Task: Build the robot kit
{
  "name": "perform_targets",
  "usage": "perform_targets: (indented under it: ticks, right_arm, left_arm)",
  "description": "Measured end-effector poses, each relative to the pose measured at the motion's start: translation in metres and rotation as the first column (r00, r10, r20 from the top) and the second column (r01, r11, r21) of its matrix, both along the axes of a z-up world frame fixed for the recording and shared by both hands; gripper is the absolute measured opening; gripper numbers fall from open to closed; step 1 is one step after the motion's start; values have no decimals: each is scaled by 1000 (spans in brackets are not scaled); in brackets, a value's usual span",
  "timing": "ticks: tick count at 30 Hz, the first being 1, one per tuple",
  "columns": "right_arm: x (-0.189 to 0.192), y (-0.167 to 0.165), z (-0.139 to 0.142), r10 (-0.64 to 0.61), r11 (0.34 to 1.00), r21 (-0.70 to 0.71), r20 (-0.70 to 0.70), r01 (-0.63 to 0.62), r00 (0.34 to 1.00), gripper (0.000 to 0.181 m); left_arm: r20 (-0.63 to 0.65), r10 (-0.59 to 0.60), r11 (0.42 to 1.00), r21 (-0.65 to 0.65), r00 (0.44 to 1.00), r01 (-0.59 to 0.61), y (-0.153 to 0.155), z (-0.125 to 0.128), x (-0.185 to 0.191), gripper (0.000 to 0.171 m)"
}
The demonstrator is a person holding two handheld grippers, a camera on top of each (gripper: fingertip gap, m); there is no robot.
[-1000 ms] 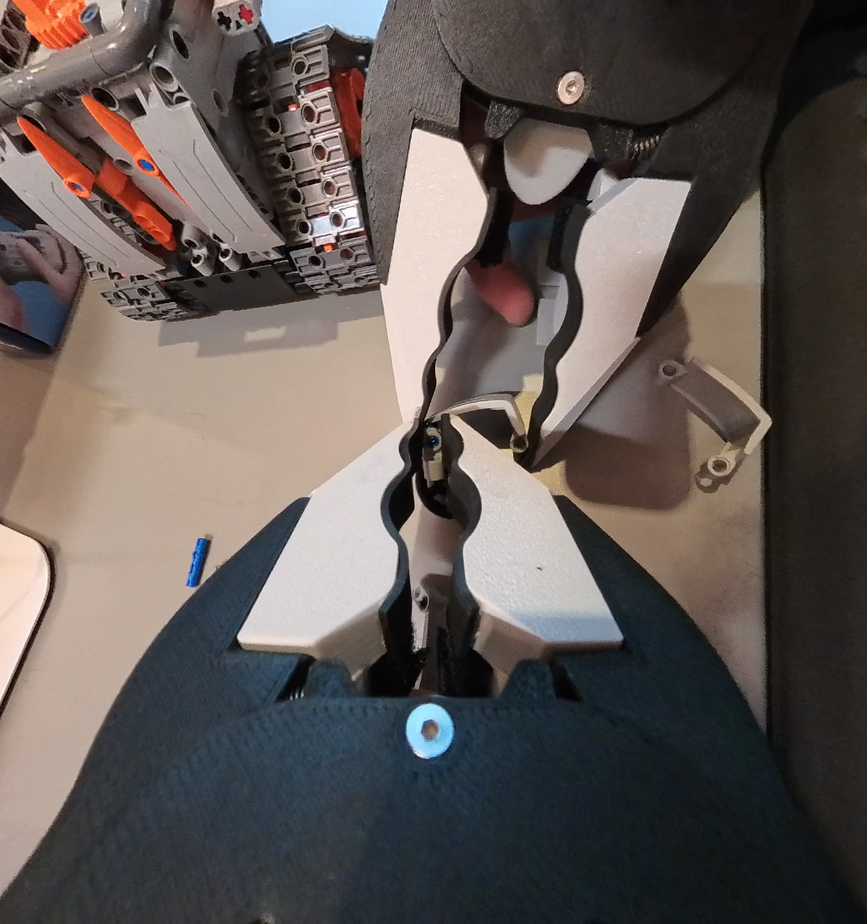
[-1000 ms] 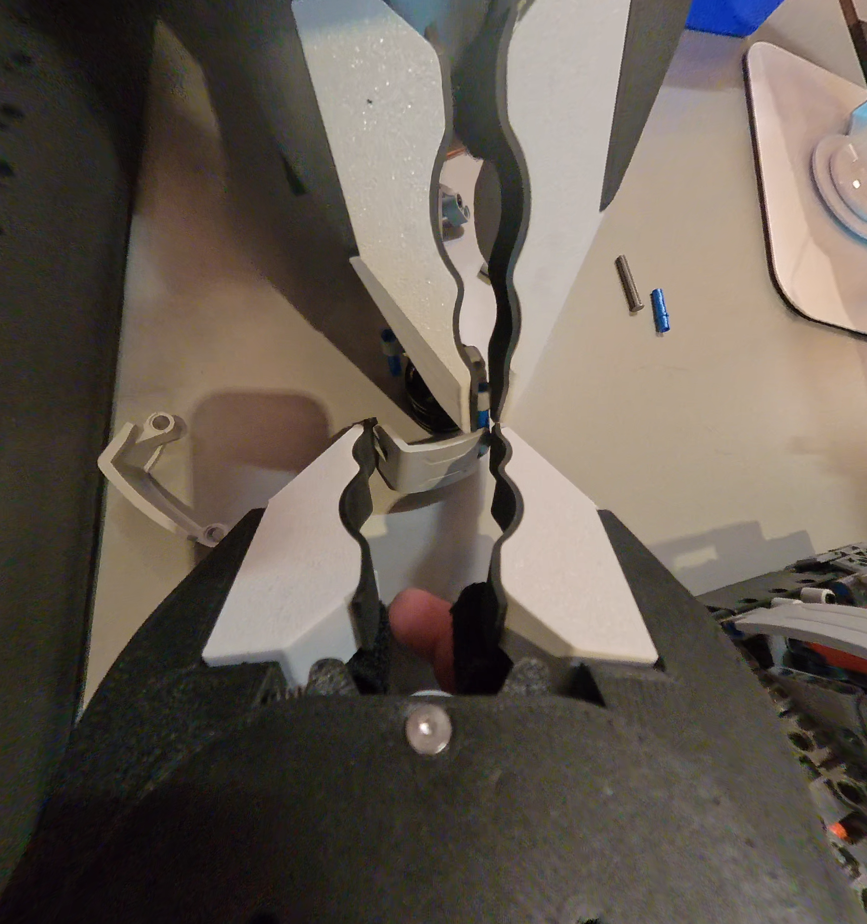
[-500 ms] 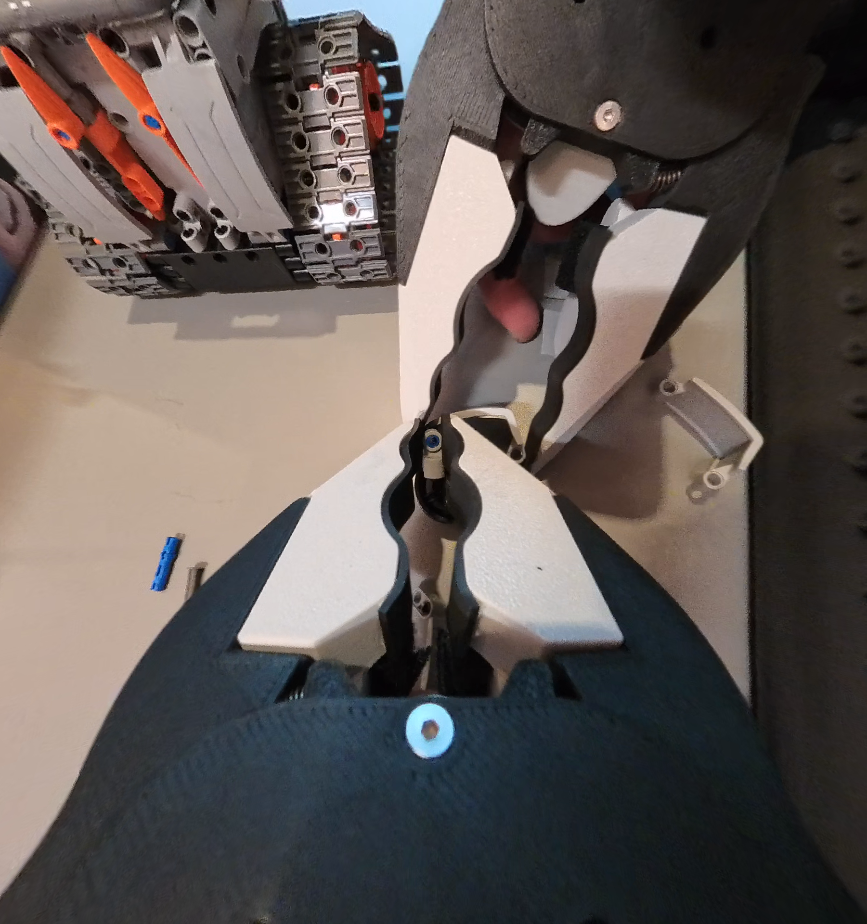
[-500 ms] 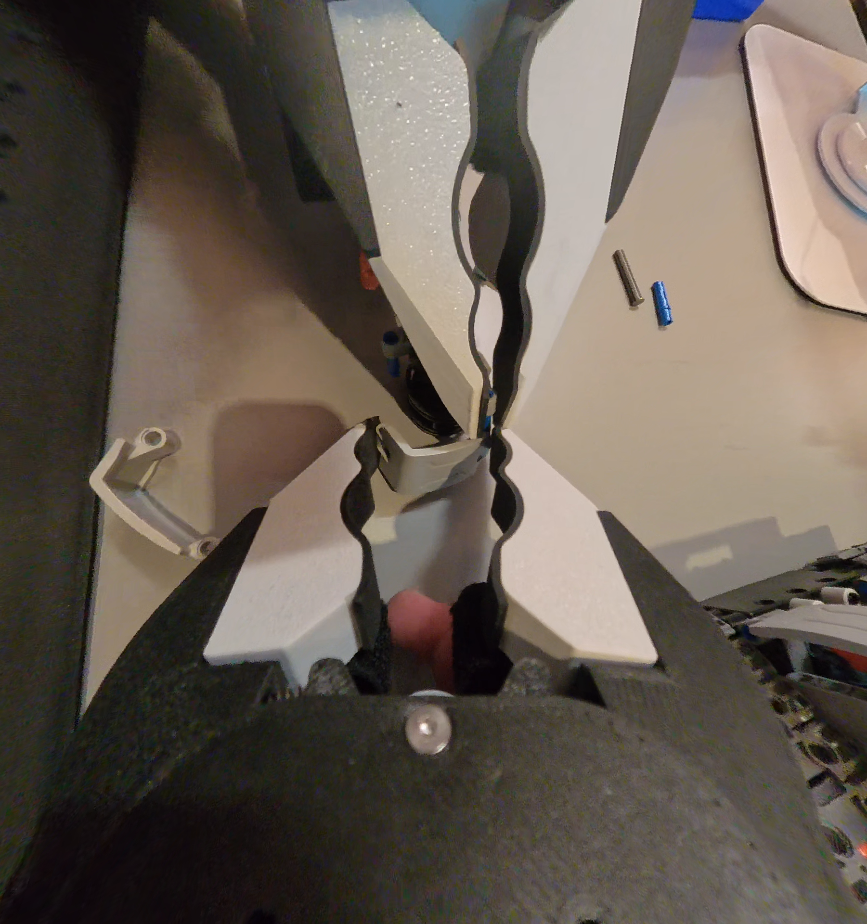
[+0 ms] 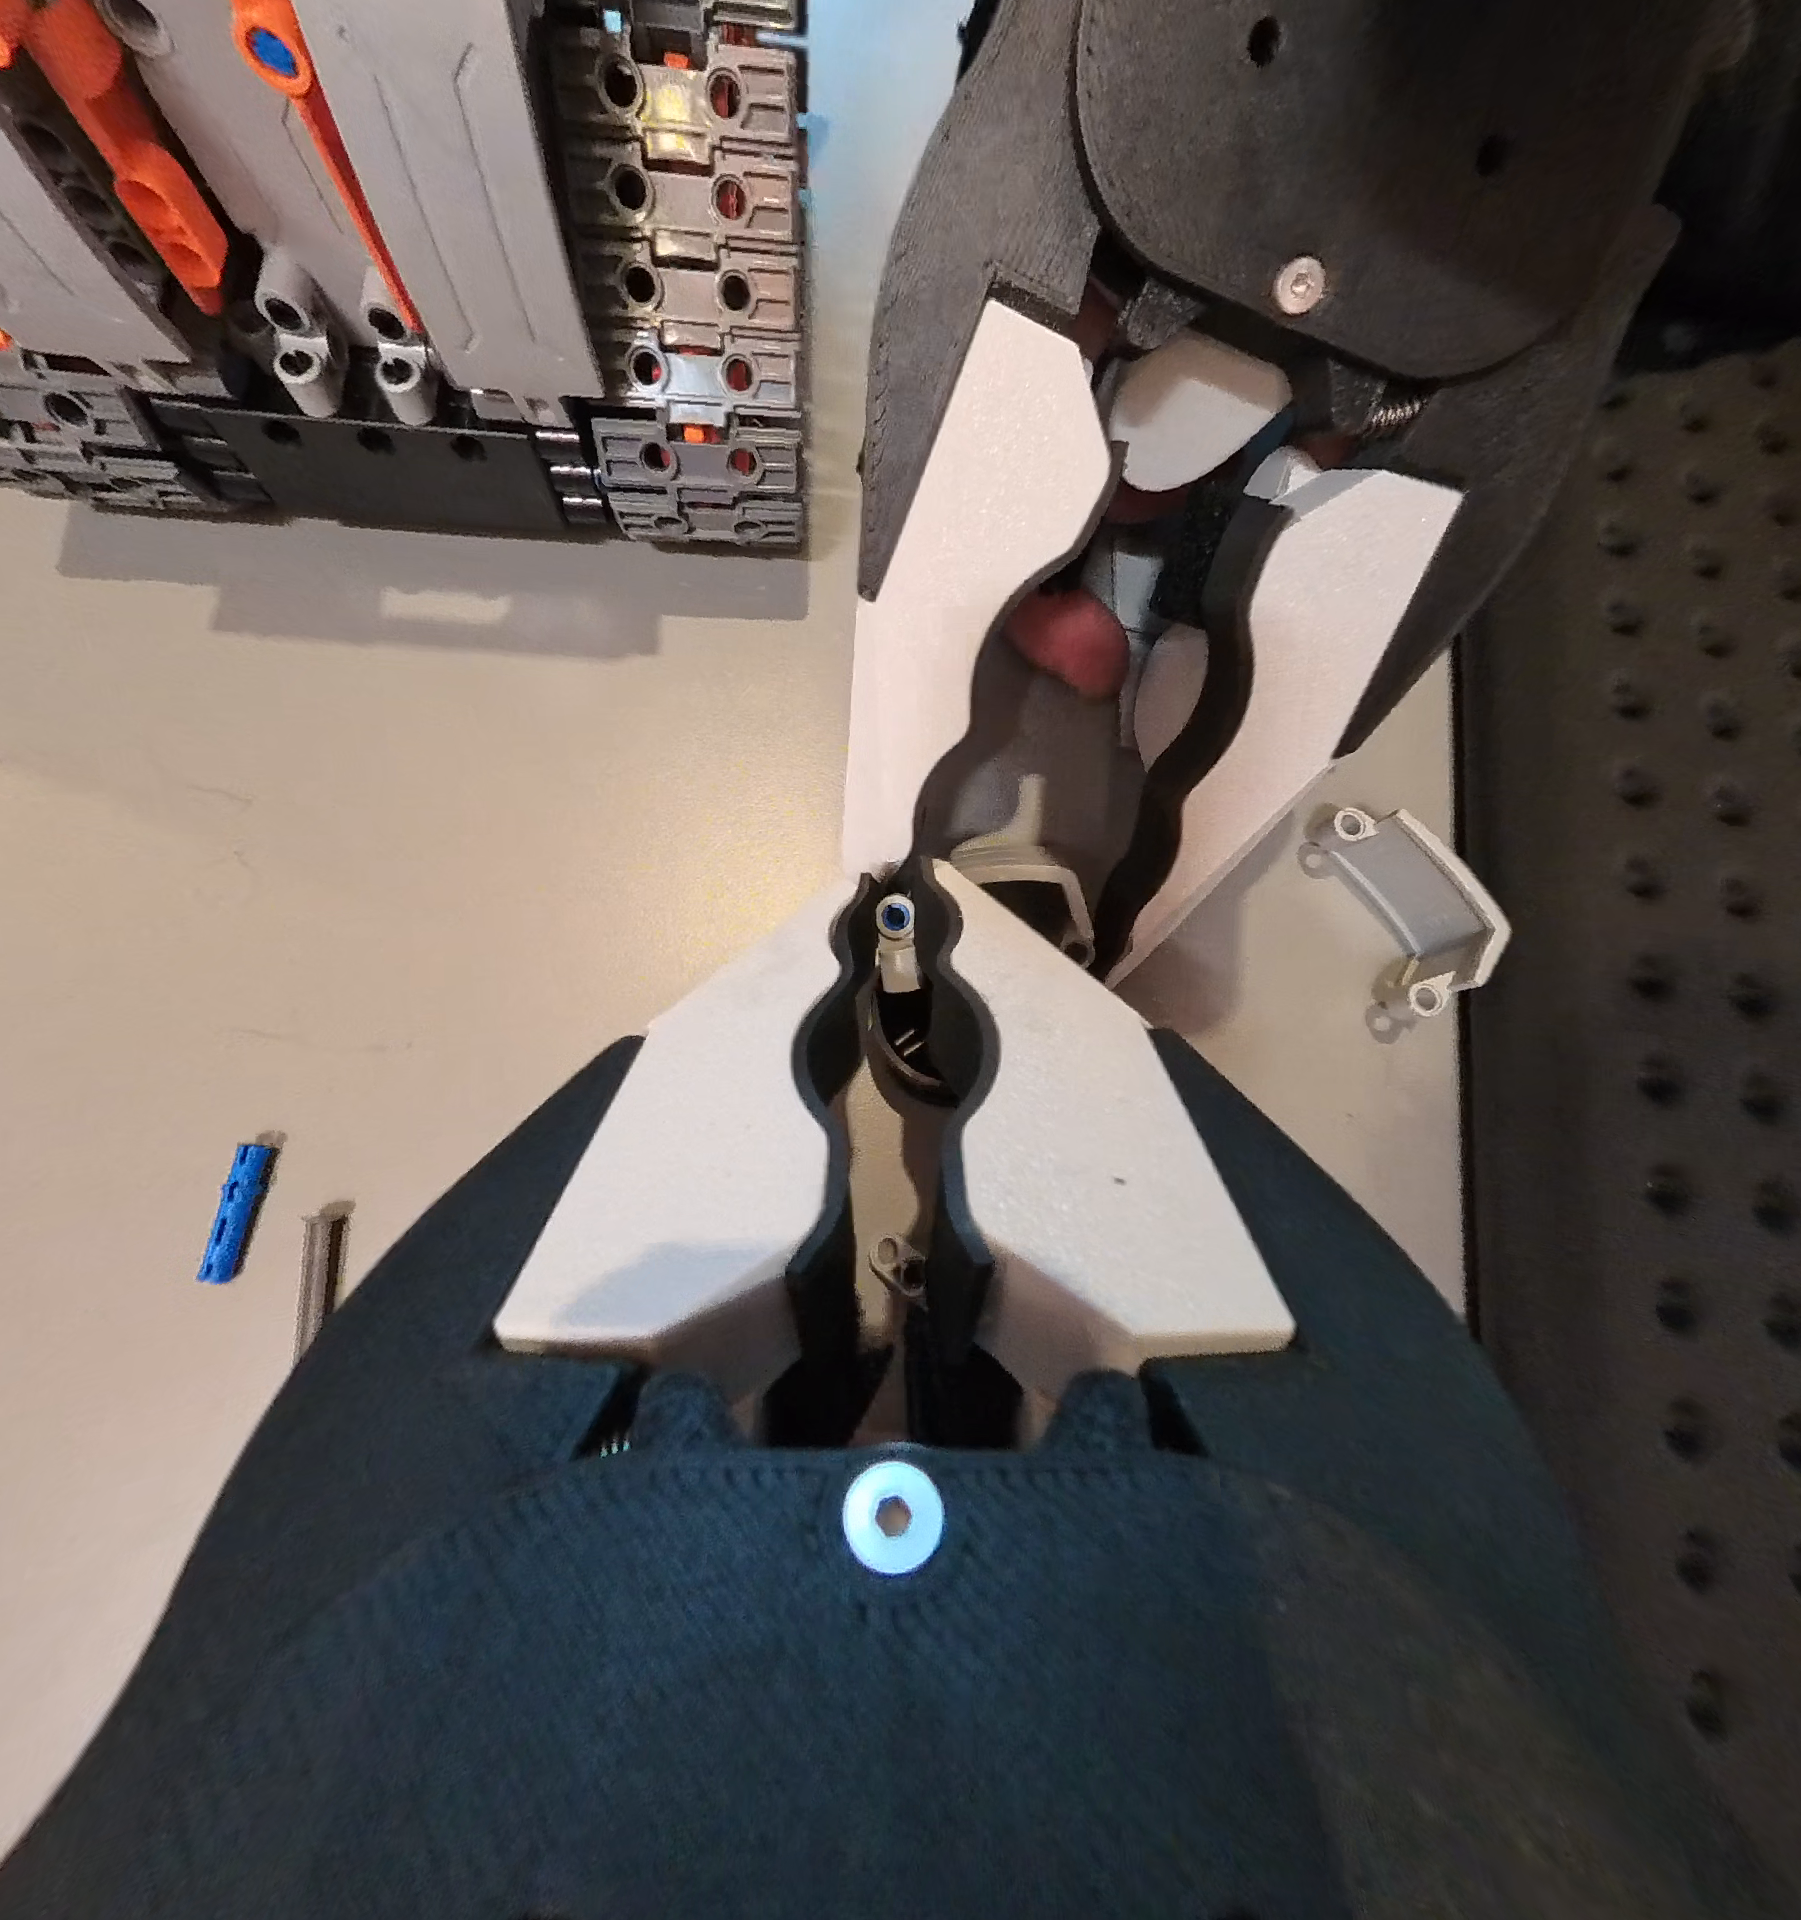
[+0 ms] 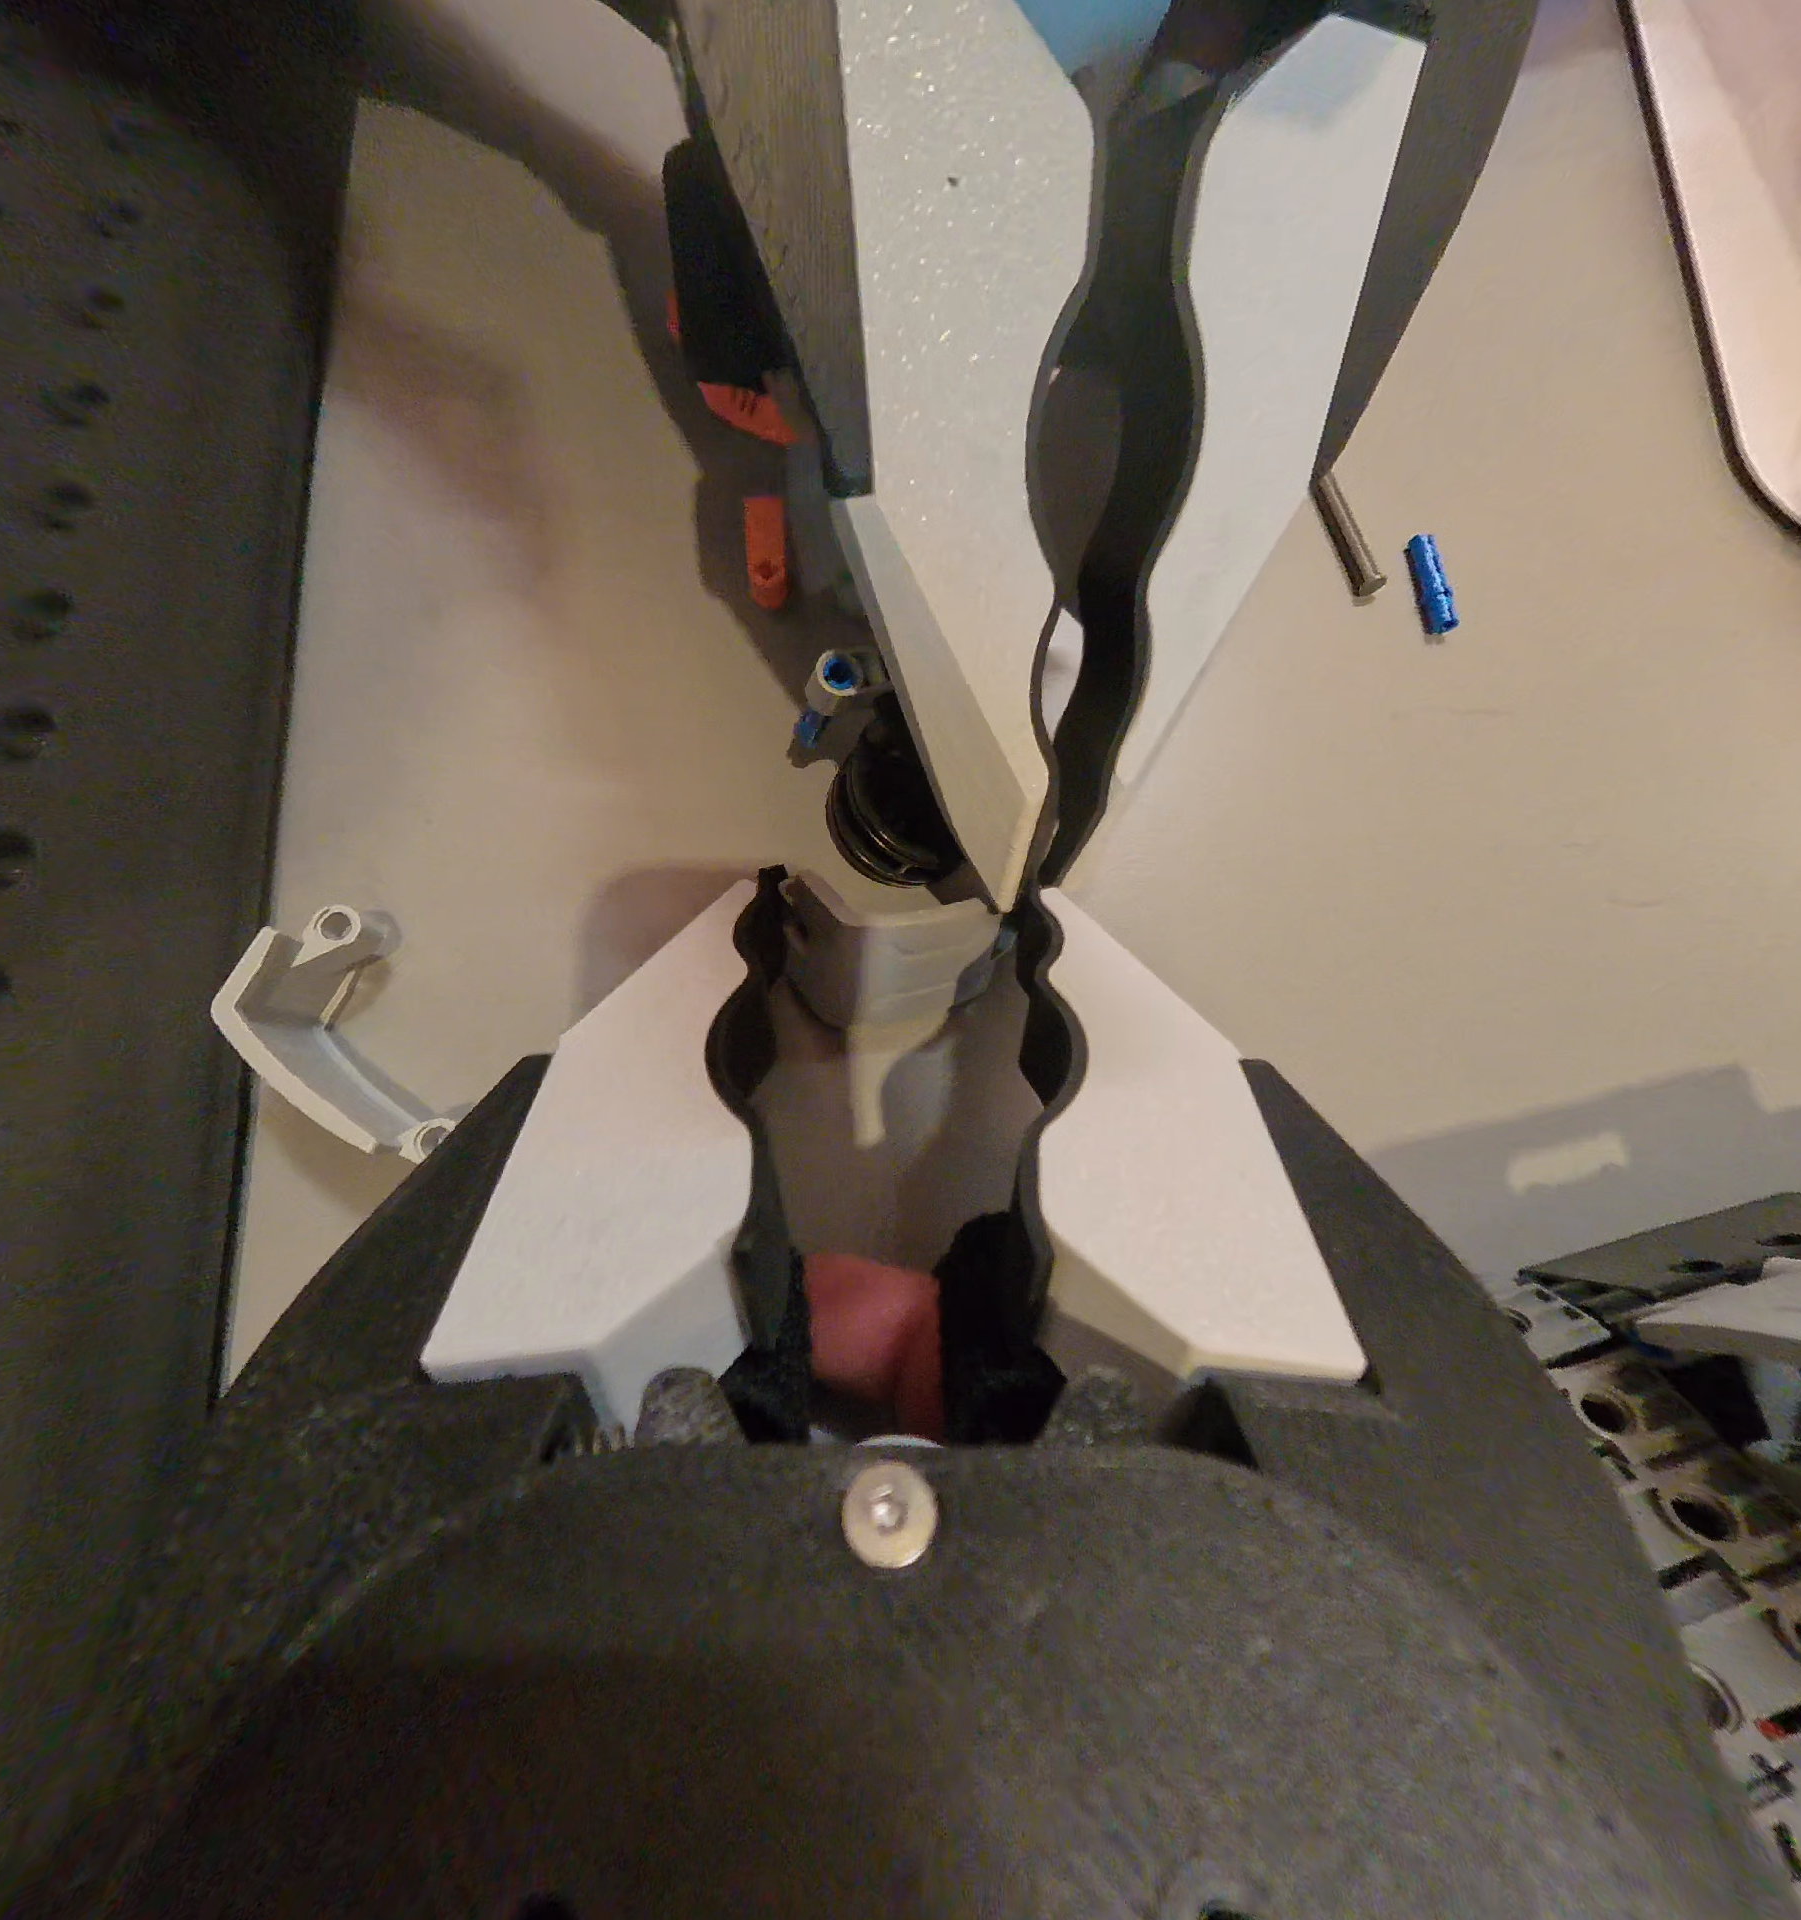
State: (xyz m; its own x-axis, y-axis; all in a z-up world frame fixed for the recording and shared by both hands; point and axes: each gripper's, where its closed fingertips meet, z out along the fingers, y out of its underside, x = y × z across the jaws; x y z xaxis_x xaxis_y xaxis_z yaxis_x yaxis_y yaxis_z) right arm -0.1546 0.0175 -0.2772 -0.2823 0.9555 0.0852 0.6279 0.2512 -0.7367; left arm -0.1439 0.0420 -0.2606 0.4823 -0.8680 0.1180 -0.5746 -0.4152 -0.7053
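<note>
The two hand-held grippers meet tip to tip over a beige tabletop. The left hand-held gripper is closed on a small assembly of building-toy parts: a light grey connector with a blue pin in its end sits pinched between the tips, and a black ring-shaped part hangs from the same assembly, showing below that gripper's tips in the right wrist view. The right hand-held gripper is clamped on a curved grey panel piece, its fingers spread only as wide as the piece. The panel piece touches the left gripper's assembly right where the tips meet.

Taking that meeting point as the landmark: in the left wrist view, a second curved grey panel lies loose on the tabletop just to its right, near the edge of a dark mat with raised dots. Well to its left lie a short blue pin and a dark metal-coloured rod, side by side. Up and to the left stands a large toy-brick model in grey, black and orange. In the right wrist view, a small red peg lies above the landmark, beside the left gripper, and a rounded white tray occupies the upper right.
</note>
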Motion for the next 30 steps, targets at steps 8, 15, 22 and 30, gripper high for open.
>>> perform_targets:
  ticks: [8, 15, 22, 30]
  right_arm:
    - [2, 0, -1, -8, 999, -45, 16, 9, 1000, 44]
    - [4, 1, 2, -21, 998, -58, -4, 20, 1000, 53]
    - [12, 5, 2, -36, 998, -47, 18, 37, 999, 54]
    - [11, 4, -2, -25, 998, -55, 25, 26, 999, 44]
  left_arm:
    - [25, 18, 1000, -17, 1000, -18, 2, -3, 1, 4]
    - [101, 44, 999, -10, 994, -43, 2, 0, 1, 4]
    - [131, 55, 998, -8, 990, -55, 3, 1, -3, 4]
    - [142, 48, 999, -4, 989, -48, 2, 1, -2, 4]
